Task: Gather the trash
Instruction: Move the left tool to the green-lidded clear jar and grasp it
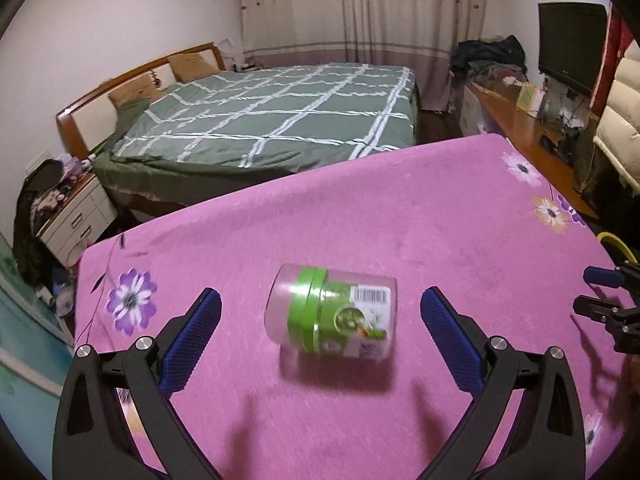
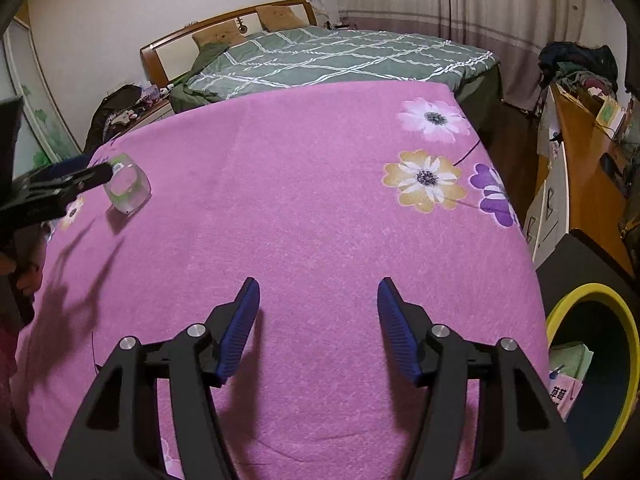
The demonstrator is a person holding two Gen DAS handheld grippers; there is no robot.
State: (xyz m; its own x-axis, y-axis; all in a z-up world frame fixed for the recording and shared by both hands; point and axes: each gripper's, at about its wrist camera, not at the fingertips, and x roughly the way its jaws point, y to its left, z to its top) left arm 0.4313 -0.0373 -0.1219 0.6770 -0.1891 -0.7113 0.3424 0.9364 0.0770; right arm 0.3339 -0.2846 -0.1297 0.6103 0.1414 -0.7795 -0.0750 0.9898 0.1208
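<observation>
A clear plastic jar [image 1: 334, 312] with a green label and a barcode lies on its side on the pink flowered tablecloth [image 1: 400, 220]. My left gripper [image 1: 320, 316] is open, its blue-padded fingers on either side of the jar without touching it. The jar also shows at the far left in the right wrist view [image 2: 127, 189], with the left gripper's fingers [image 2: 72, 178] beside it. My right gripper [image 2: 318, 312] is open and empty above bare cloth [image 2: 300, 200] near the table's front. It shows at the right edge of the left wrist view [image 1: 600, 292].
A yellow-rimmed bin [image 2: 600, 360] holding some wrappers stands on the floor by the table's right edge. A green plaid bed [image 1: 272, 116] lies beyond the table. A wooden desk [image 1: 532, 132] with a monitor runs along the right wall.
</observation>
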